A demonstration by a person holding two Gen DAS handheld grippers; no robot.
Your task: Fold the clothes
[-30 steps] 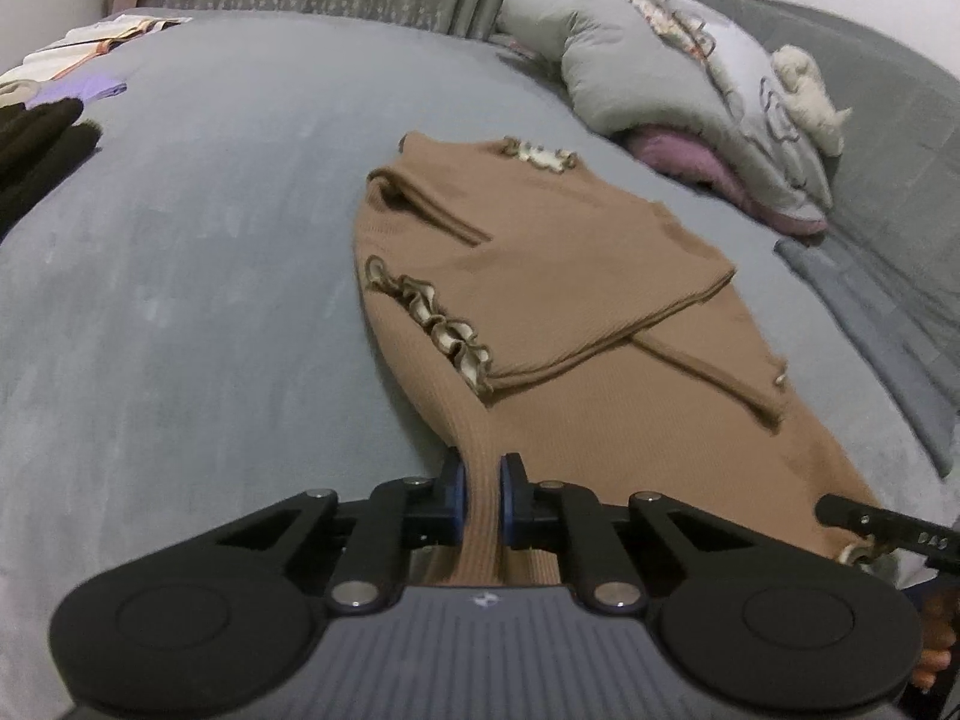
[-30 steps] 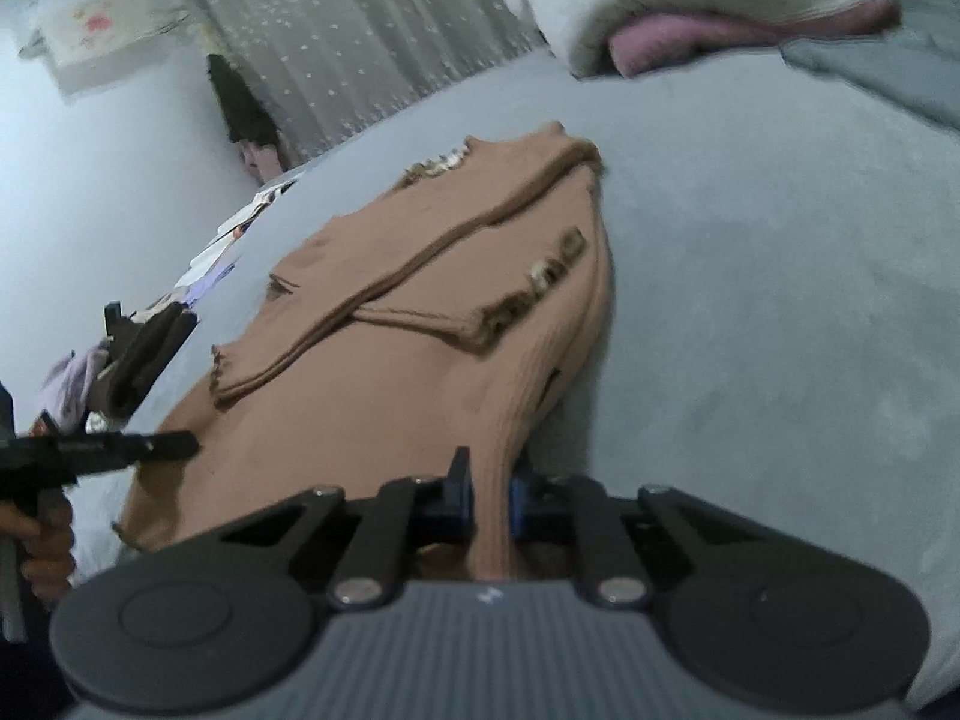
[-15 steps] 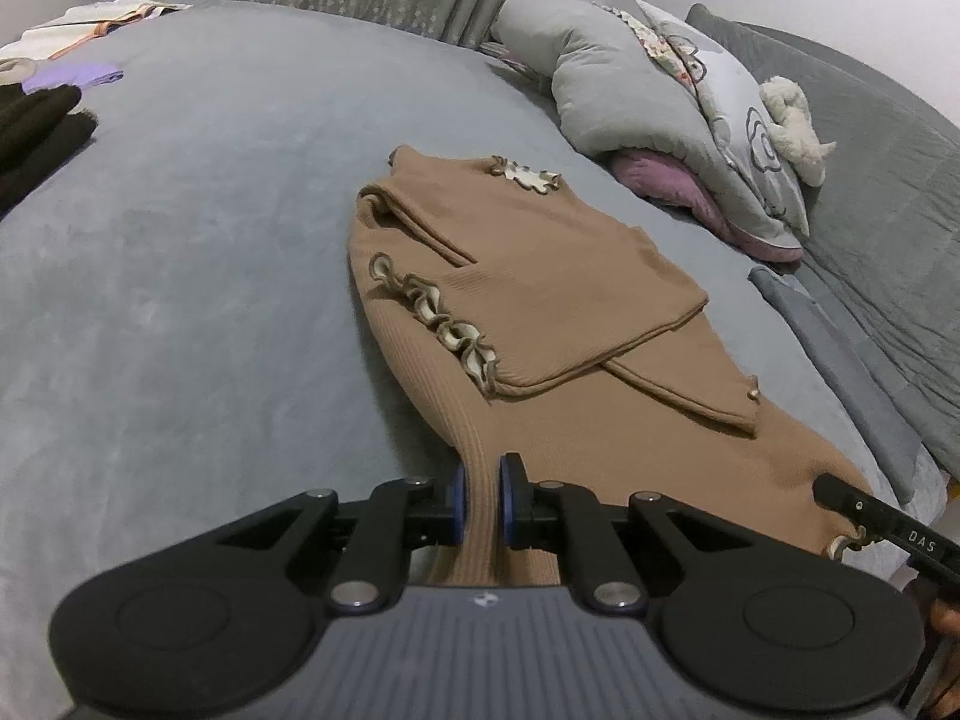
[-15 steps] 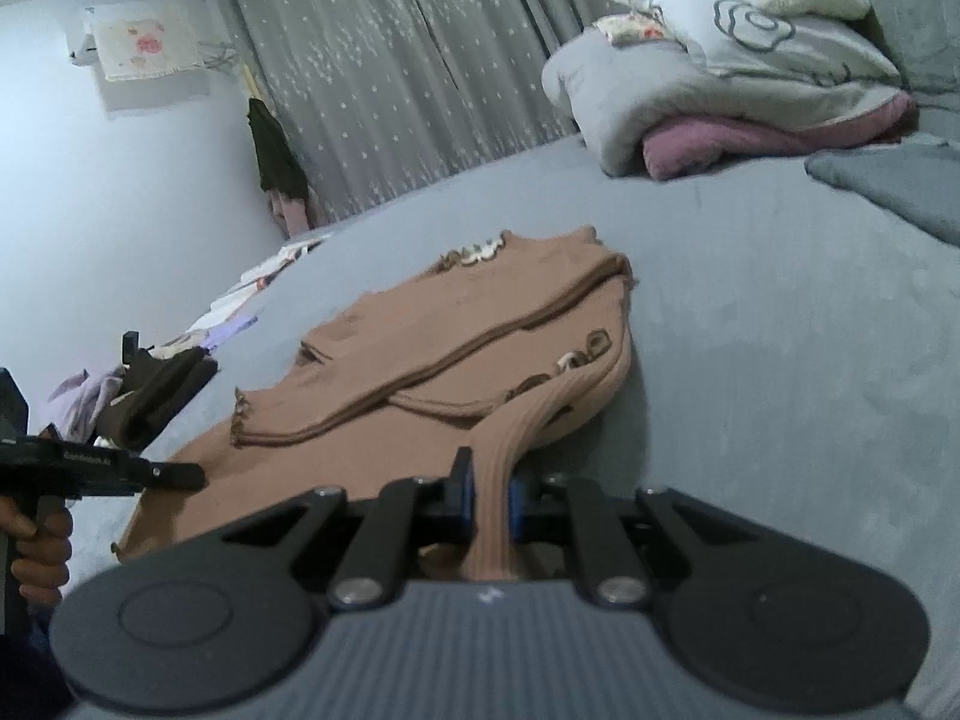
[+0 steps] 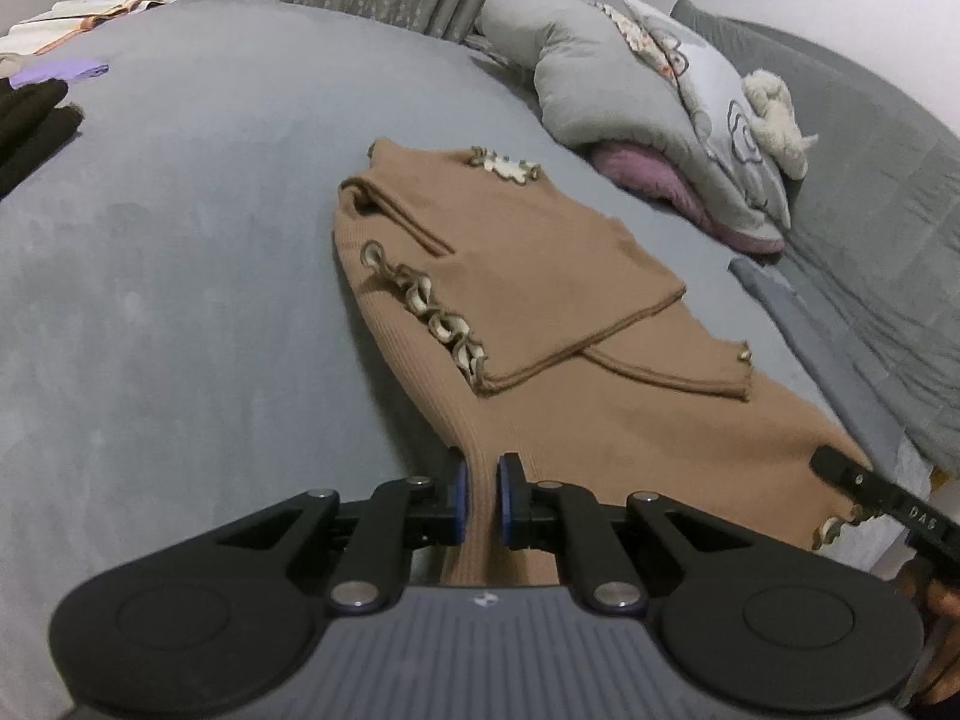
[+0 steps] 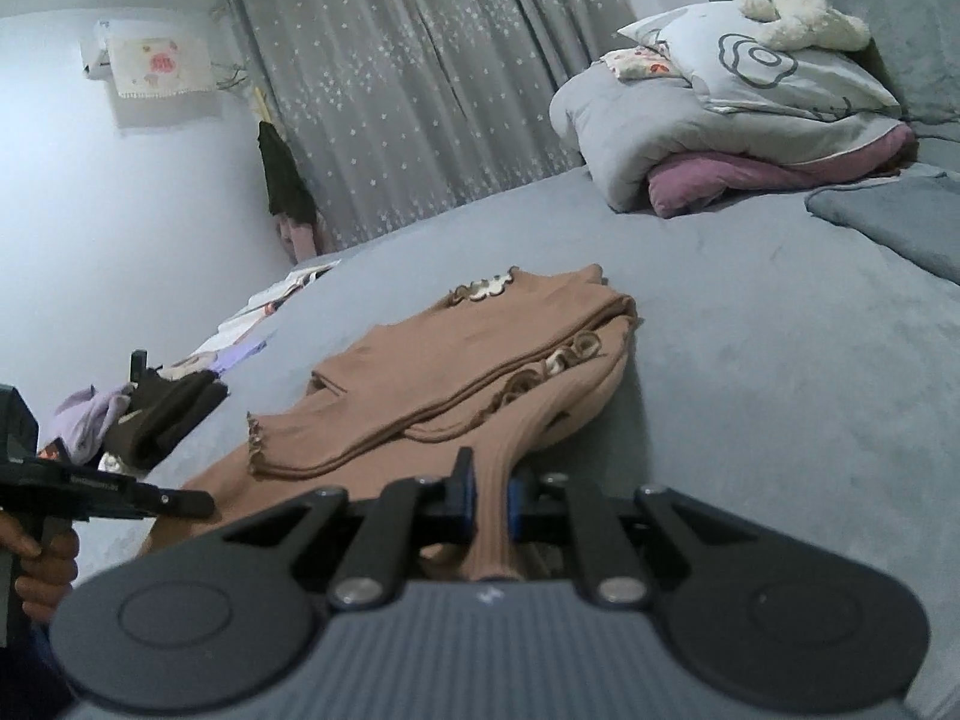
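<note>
Grey bed [image 5: 180, 240] carries the brown sweater [image 5: 540, 276]; left gripper [image 5: 478, 498] and right gripper [image 6: 491, 495] each pinch its hem, likely mid-fold; next, carry it forward evenly.

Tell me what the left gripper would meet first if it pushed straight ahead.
The left gripper, shut on the brown sweater, would probably run into that sweater's folded sleeve with the ruffled cuff; depth is uncertain.

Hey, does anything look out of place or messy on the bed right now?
Nothing looks damaged. The brown top lies flat with both sleeves folded in, its hem pinched by the left gripper and right gripper. The only untidy spot is a loose heap of dark and purple clothes at the bed's far edge.
</note>
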